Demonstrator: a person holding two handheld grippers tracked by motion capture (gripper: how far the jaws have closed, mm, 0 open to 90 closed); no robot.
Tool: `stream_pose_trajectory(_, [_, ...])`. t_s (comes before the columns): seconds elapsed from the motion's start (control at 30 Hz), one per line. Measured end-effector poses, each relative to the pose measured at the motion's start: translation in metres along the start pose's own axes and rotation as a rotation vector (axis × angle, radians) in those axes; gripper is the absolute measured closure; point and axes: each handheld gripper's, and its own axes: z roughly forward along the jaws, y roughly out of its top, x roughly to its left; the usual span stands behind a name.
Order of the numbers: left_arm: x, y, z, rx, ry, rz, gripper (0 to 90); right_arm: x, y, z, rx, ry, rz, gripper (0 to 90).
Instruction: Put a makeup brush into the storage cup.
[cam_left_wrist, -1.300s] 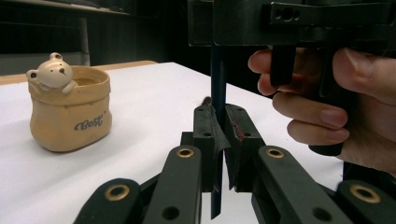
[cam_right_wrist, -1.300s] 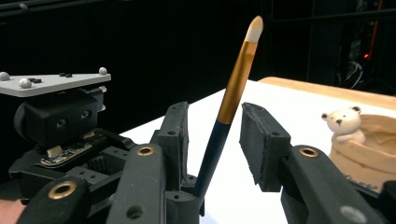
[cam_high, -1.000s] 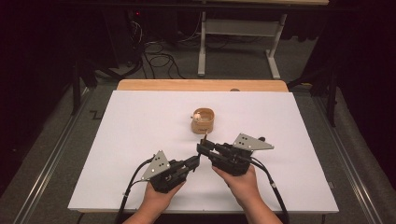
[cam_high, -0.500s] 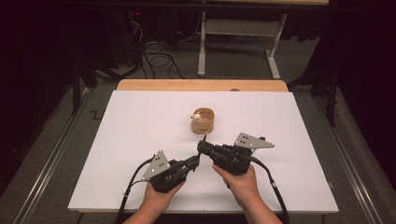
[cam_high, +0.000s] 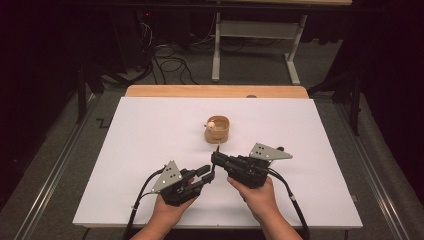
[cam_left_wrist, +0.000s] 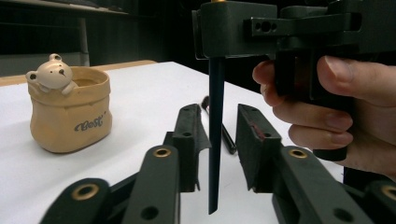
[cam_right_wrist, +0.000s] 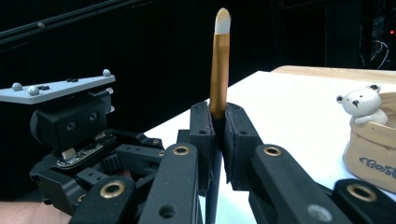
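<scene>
Two grippers: both sit near the table's (cam_high: 125, 165) front edge, tips meeting at 6 o'clock from the holder.
Left gripper (cam_high: 206, 174): its jaws have just been opening and now stand apart around the brush shaft without pressing it, as the left gripper view shows.
Brush (cam_right_wrist: 219, 60): upright, gold ferrule and pale bristles on top, dark handle (cam_left_wrist: 215, 140) hanging below.
Right gripper (cam_right_wrist: 218, 140): jaws have just finished closing and are clamped on the brush just under the ferrule.
Bear holder (cam_high: 217, 129): at 12 o'clock from the gripper tips, near but apart, mouth upward.
Step in hand: probably a hand-over from left to right, nearly complete.
Next move: likely withdraw the left gripper, then carry the brush towards 12 o'clock and lower it into the holder.
</scene>
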Motion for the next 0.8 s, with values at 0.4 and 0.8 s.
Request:
stream_pose_trajectory(0.4, [0.005, 0.000, 0.002, 0.048, 0.048, 0.014, 51.3, 0.000, 0.001, -0.002, -0.002, -0.035, -0.049, 84.3])
stream_pose_trajectory(0.8, [0.013, -0.001, 0.000, 0.119, 0.114, 0.018, 38.8, -0.003, 0.002, -0.008, -0.006, -0.098, -0.113, 84.3])
